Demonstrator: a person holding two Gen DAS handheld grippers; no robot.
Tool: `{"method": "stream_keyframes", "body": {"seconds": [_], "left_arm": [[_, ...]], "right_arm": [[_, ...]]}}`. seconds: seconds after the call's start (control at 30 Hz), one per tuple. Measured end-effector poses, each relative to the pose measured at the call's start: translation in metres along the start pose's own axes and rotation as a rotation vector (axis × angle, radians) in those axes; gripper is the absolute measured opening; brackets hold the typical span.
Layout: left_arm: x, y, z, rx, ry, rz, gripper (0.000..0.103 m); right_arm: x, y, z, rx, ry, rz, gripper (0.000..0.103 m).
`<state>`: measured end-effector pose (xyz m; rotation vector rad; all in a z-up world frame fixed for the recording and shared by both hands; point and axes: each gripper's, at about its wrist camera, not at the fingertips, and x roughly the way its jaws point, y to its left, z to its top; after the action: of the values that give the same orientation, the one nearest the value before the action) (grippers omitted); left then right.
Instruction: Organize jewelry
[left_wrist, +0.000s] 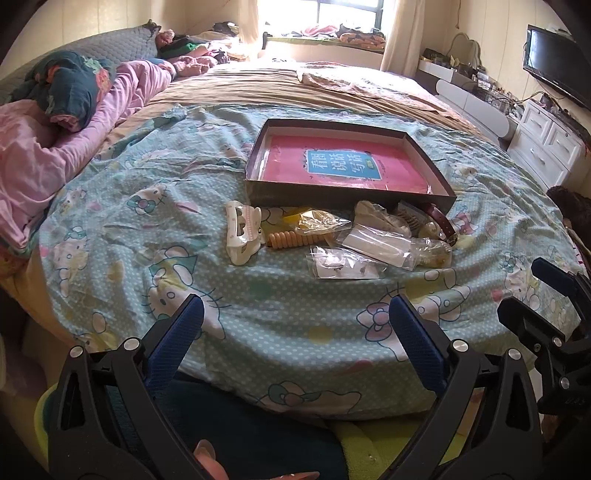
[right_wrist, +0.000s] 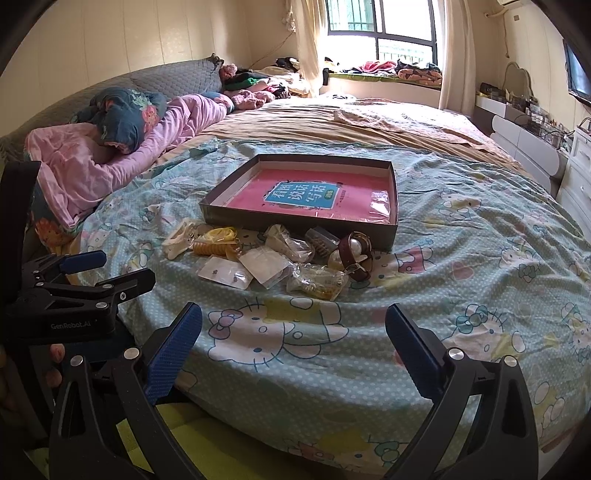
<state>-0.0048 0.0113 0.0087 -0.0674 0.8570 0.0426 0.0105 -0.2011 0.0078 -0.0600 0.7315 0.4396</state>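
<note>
Bed with a cartoon-print blanket (left_wrist: 258, 332) carries everything: left to right along the near wall of the shallow box (left_wrist: 347, 194) lie a white hair claw (left_wrist: 242, 230), an orange ridged comb (left_wrist: 295, 240), clear bagged earrings (left_wrist: 343, 267) and a brown strap with pearls (left_wrist: 441, 225), all outside the box. Task looks unstarted; left gripper (left_wrist: 295, 332) and right gripper (right_wrist: 293, 332) both hover short of the pile, jaws spread wide, holding nothing. Next move likely needs one gripper forward and down onto a single piece; the slippery bags may be hard to pinch.

The quilt (right_wrist: 443, 236) is matt printed cloth, creased. The box (right_wrist: 299, 221) looks like dull cardboard. Bags (right_wrist: 266, 271) are glossy clear plastic. The strap (right_wrist: 356, 258) looks like smooth brown leather.
</note>
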Motion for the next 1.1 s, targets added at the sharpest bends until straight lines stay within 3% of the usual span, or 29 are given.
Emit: {"method": "stream_keyframes", "body": {"seconds": [1.1], "left_arm": [[-0.002, 0.01, 0.006, -0.011, -0.004, 0.009, 0.094]], "right_arm": [[0.002, 0.008, 0.001, -0.024, -0.007, 0.027, 0.099]]}}
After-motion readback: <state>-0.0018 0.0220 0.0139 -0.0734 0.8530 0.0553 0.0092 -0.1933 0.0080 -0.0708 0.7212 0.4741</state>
